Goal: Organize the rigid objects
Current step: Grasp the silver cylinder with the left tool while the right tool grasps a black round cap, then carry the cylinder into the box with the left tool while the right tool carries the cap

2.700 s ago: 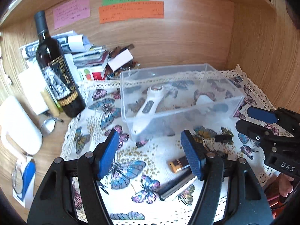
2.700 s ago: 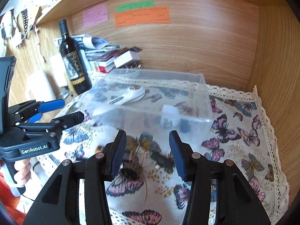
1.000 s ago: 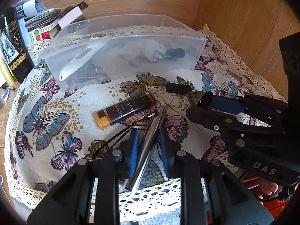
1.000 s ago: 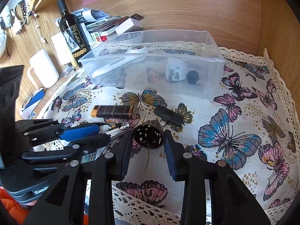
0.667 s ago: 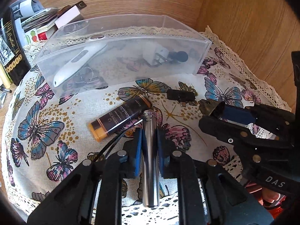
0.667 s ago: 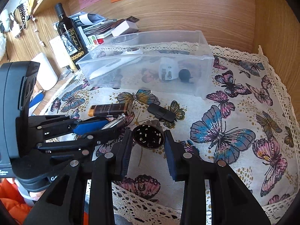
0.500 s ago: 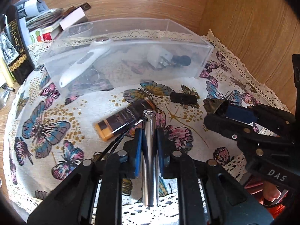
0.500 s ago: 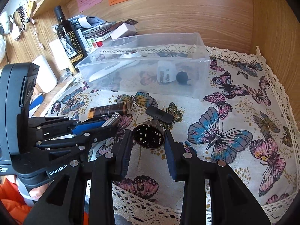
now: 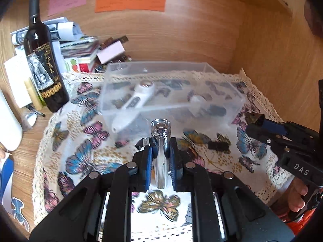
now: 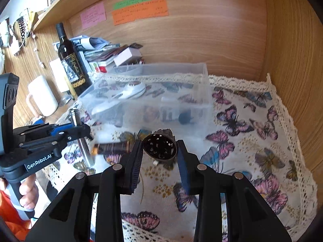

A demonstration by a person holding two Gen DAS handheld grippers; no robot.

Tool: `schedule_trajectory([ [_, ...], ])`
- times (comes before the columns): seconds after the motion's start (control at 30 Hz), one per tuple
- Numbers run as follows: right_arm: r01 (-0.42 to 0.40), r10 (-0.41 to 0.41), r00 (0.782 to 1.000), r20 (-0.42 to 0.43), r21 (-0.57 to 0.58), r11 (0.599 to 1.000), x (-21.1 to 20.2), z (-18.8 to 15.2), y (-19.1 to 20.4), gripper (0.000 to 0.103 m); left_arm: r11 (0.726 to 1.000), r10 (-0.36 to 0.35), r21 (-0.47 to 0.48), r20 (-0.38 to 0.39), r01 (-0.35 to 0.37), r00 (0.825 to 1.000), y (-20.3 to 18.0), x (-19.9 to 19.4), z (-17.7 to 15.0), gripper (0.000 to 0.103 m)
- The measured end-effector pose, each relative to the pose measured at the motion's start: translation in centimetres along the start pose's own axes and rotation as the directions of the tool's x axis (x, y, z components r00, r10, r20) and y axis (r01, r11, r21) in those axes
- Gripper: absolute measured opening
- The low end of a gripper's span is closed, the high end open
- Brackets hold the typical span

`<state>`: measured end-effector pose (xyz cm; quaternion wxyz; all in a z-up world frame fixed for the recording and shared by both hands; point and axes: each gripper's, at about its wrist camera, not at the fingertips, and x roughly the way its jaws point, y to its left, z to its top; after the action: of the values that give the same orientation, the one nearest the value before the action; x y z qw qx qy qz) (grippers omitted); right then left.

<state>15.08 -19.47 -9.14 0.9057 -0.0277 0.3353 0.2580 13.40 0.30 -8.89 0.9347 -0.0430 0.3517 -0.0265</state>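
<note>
My left gripper [image 9: 160,149] is shut on a silver metal cylinder [image 9: 161,141], held off the butterfly cloth [image 9: 84,161] with one end pointing at the clear plastic bin [image 9: 157,64]. My right gripper [image 10: 159,149] is shut on a dark round perforated piece [image 10: 160,146], also lifted above the cloth. The bin holds a white handheld device [image 9: 133,100], a white plug [image 9: 198,102] and a small black item. A brown tube with an orange end [image 10: 113,148] and a small black piece [image 9: 219,145] lie on the cloth in front of the bin.
A dark wine bottle [image 9: 44,64] stands left of the bin, with stacked papers and boxes [image 9: 84,46] behind it and a white mug [image 10: 42,95] further left. Wooden walls close the back and right. A person's hand [image 10: 26,193] grips the left handle.
The left jaws closed on the silver cylinder and lifted it off the cloth. Both grippers rose and tipped up toward the bin, each keeping its object.
</note>
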Motion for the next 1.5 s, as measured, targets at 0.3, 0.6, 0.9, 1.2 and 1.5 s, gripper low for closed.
schedule_trajectory([
  [0.3, 0.014, -0.014, 0.998, 0.067, -0.004, 1.0, -0.2, 2.9, 0.4, 0.031, 1.0, 0.022, 0.0, 0.076, -0.022, 0.997, 1.5, -1.1, 3.0, 0.015],
  [0.6, 0.01, -0.009, 0.995, 0.101, -0.017, 1.0, 0.3, 4.5, 1.3, 0.031, 0.999, 0.042, 0.002, 0.135, -0.042, 0.99, 2.3, -1.7, 5.8, 0.015],
  [0.9, 0.027, -0.025, 0.994, 0.103, -0.02, 0.999, 1.9, 6.2, 1.2, 0.031, 1.0, 0.015, 0.001, 0.149, -0.015, 0.989, 3.1, -0.4, 8.9, 0.015],
  [1.2, 0.048, -0.047, 0.998, 0.035, -0.022, 0.999, 5.7, 7.2, 0.8, 0.031, 0.999, 0.033, 0.03, 0.05, -0.034, 0.998, 3.0, 4.7, 9.4, 0.015],
  [1.5, 0.055, -0.057, 0.997, -0.053, -0.045, 0.997, 9.6, 7.1, 0.8, 0.031, 0.999, 0.033, 0.034, -0.008, -0.033, 0.999, 3.1, 7.5, 9.0, 0.015],
])
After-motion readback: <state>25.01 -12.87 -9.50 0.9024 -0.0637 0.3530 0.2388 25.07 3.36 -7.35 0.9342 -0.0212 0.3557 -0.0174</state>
